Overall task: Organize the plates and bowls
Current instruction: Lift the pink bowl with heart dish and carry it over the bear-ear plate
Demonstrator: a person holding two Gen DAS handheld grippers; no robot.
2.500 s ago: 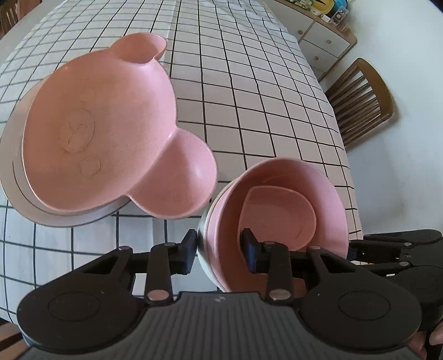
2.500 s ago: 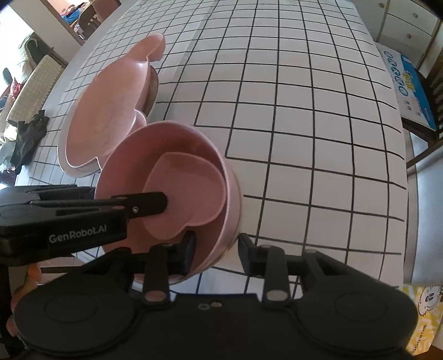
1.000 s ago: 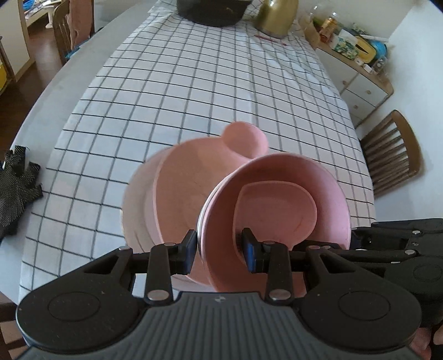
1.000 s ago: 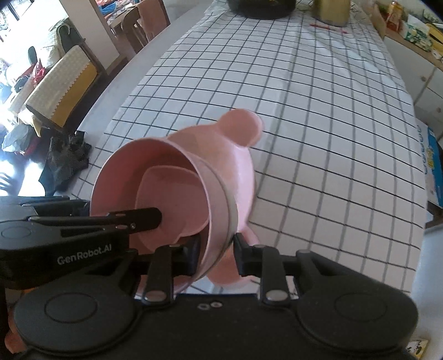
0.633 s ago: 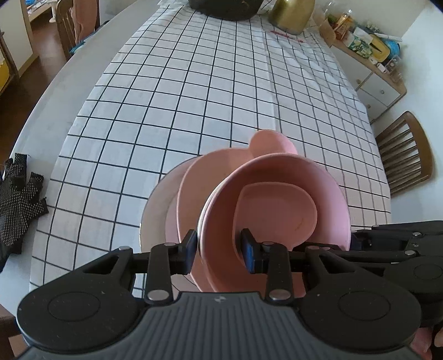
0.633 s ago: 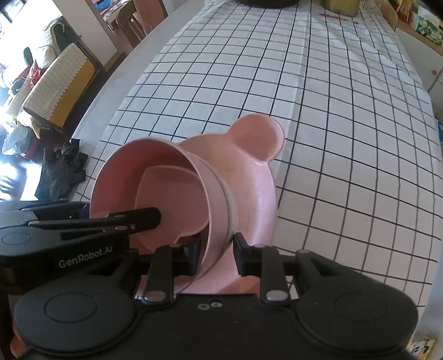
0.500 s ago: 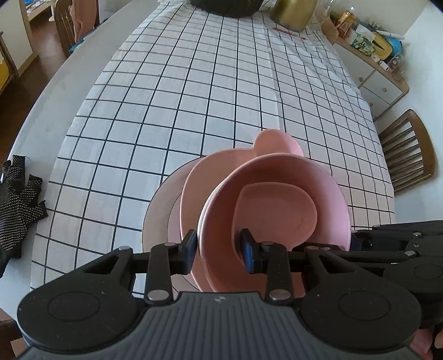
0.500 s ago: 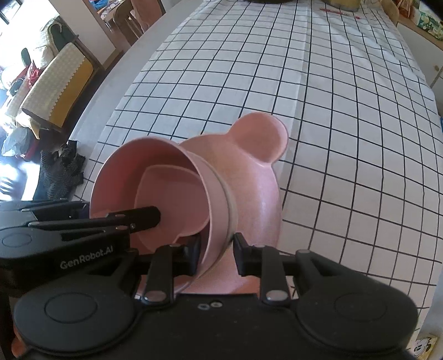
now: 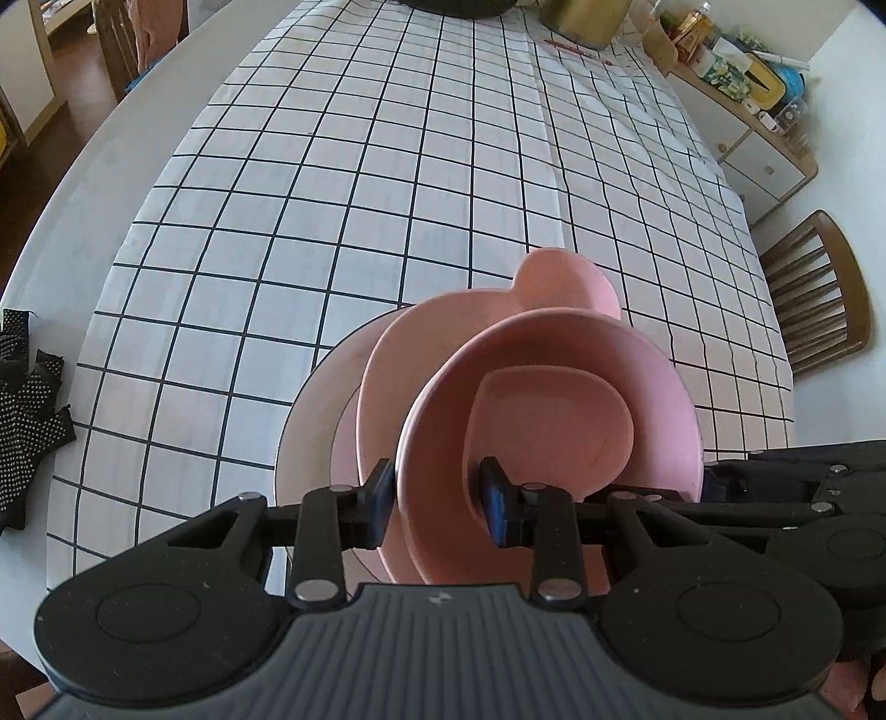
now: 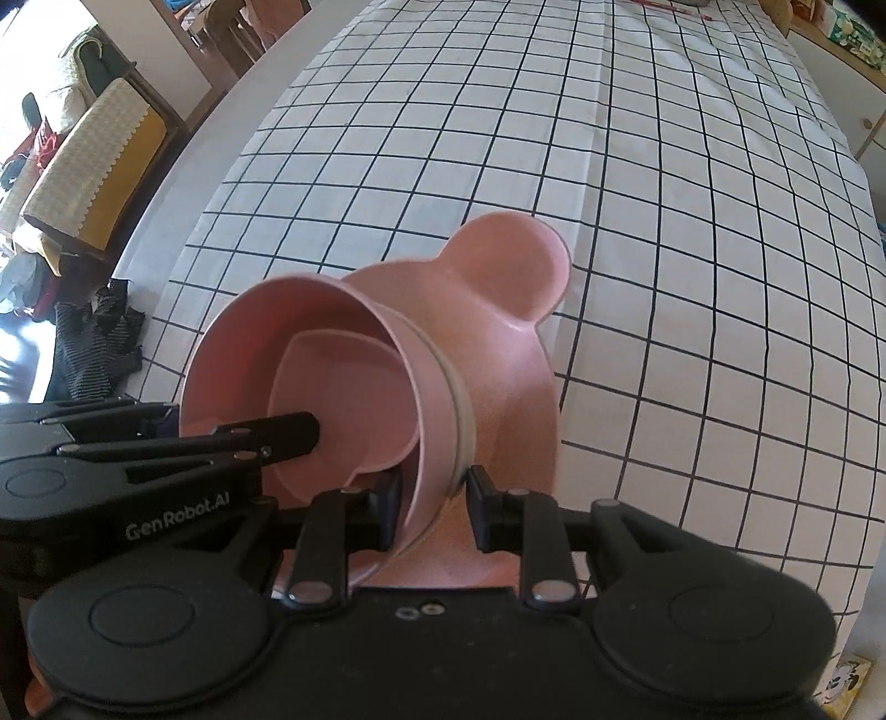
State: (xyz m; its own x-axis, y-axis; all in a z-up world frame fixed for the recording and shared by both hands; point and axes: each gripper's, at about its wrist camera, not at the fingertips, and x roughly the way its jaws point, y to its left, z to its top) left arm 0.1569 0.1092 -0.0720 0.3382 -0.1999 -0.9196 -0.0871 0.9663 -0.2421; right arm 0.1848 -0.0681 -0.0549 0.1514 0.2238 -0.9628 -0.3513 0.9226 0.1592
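A stack of pink bowls (image 9: 554, 382) (image 10: 332, 332), with a smaller heart-shaped pink dish (image 9: 554, 426) (image 10: 343, 382) nested inside, hangs just above a bear-shaped pink plate (image 9: 565, 282) (image 10: 515, 310). That plate lies on a round pale plate (image 9: 310, 415). My left gripper (image 9: 437, 498) is shut on the near wall of the bowl stack, one pad inside and one outside. My right gripper (image 10: 434, 504) is shut on the opposite wall of the same stack. Whether the stack touches the bear plate is hidden.
The table carries a white cloth with a black grid (image 9: 387, 166) (image 10: 692, 221). Black dotted gloves (image 9: 27, 421) (image 10: 99, 338) lie at its left edge. A wooden chair (image 9: 814, 293) stands at the right, a cabinet (image 9: 758, 144) behind it. A gold pot (image 9: 581, 22) is far back.
Both grippers carried the bowl stack from beside the bear plate to over it and lowered it. Over the last second the plate has grown nearer beneath the stack. Both grips are unchanged.
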